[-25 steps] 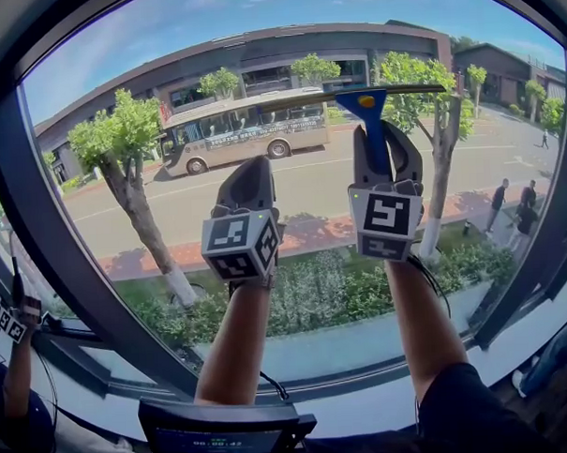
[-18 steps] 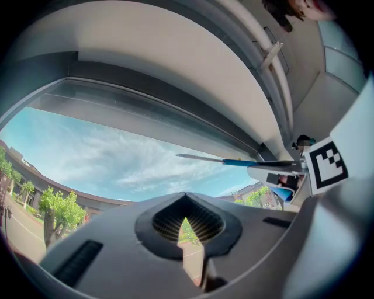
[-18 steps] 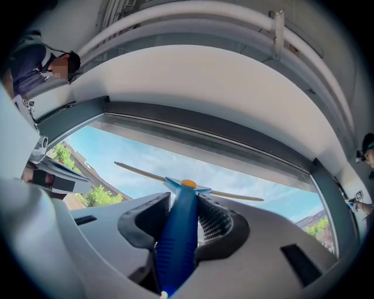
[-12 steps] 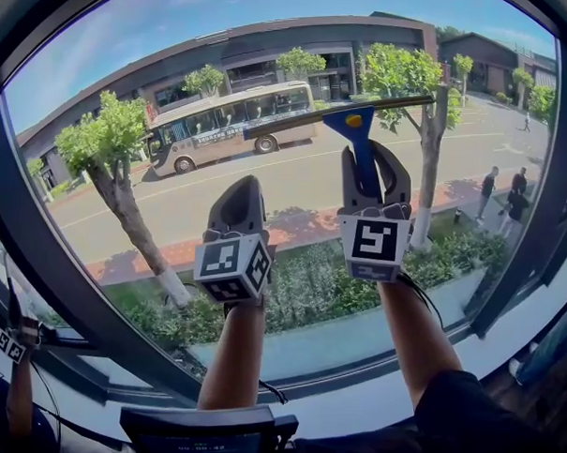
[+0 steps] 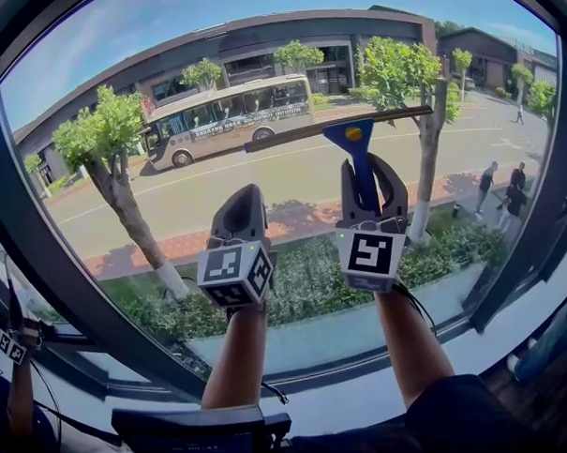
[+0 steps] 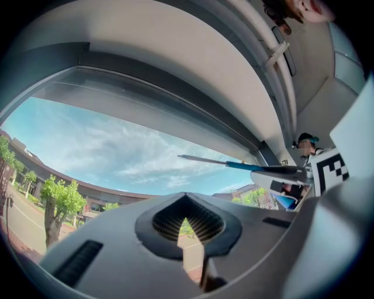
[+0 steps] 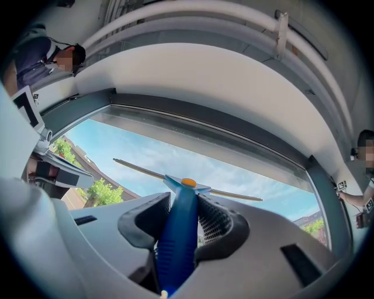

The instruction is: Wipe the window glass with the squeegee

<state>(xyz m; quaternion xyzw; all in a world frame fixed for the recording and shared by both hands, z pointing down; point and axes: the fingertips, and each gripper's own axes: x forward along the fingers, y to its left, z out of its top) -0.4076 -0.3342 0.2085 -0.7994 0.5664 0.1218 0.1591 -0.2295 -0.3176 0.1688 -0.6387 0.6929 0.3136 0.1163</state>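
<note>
**Head view.** My right gripper [image 5: 362, 170] clamps the blue handle of the squeegee [image 5: 354, 131]. The blade sits just above its tips, against the window glass [image 5: 170, 207], which I judge suits a full-width stroke. My left gripper [image 5: 242, 196] hangs beside it, below the blade's left end.

**Left gripper view.** Jaws drawn together with nothing between them. This gripper is spare for now. The squeegee lies up and to its right.

**Right gripper view.** Jaws closed on the handle, which runs straight out between them. The blade lies crosswise beyond the tips, so I judge the wrist steers the edge.
</note>
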